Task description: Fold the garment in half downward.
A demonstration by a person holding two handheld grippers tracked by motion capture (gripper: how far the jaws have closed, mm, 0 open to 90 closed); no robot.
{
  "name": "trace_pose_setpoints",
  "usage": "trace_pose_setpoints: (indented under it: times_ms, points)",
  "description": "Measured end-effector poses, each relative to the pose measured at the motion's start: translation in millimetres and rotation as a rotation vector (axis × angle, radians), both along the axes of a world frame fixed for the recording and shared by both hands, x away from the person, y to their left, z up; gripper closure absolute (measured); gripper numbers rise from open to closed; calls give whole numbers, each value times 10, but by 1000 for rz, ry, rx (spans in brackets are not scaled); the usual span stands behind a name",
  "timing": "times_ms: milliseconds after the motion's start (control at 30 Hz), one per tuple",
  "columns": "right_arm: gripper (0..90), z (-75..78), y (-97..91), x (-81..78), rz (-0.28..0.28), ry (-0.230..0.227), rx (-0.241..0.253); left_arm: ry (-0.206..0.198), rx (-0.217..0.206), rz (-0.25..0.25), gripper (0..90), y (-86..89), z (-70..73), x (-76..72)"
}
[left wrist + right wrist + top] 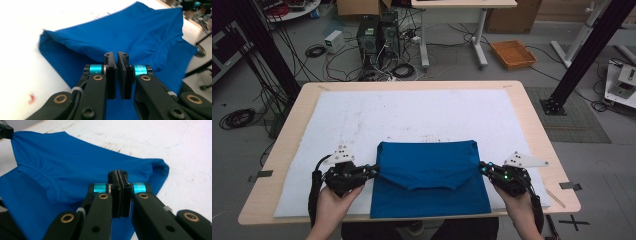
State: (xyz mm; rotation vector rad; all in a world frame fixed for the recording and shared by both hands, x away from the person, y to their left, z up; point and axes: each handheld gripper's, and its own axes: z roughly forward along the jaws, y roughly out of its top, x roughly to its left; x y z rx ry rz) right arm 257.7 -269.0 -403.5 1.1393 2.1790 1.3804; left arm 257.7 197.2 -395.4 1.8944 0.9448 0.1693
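Note:
A blue shirt [428, 172] lies on the white mat [362, 120] near the table's front edge, its top layer doubled over with the neckline sagging in the middle. In the high view my left gripper [375, 170] is shut on the left corner of that lifted layer, and my right gripper [482, 169] is shut on the right corner. The cloth is stretched taut between them. In the left gripper view the jaws [117, 55] stand almost together at the shirt [120, 32]. In the right gripper view the jaws [118, 173] are pressed together at the shirt's [62, 165] edge.
The mat covers most of the wooden table [532, 125]. Beyond the table, on the floor, are computer towers [374, 35] with tangled cables, an orange basket [513, 54] and a second table's legs [477, 40]. A black post [584, 55] rises at the right.

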Motion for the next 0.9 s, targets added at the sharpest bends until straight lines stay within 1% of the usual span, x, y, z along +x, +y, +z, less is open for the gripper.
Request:
trace_pose_setpoints:
  times_ms: [133,200,367,467,600,667,900]
  points:
    - [900,-29,-26,-165,18,3,-3,23,-6,-30,857,2,-10,-140]
    - [900,-40,-32,-240,22,10,-1,23,-7,-35,857,15,-14,-191]
    - [900,-50,-34,-395,35,8,-14,43,-17,-48,857,33,-28,-273]
    - [900,-75,-38,-475,37,10,-24,50,-6,-62,857,18,-52,-327]
    - [900,-115,-64,-554,24,17,-15,60,6,-77,857,-10,-91,-398]
    - [900,-149,-68,-579,28,27,-20,62,19,-78,857,-13,-114,-418]
    - [899,-243,-58,-592,35,45,-45,84,36,-66,854,-6,-236,-413]
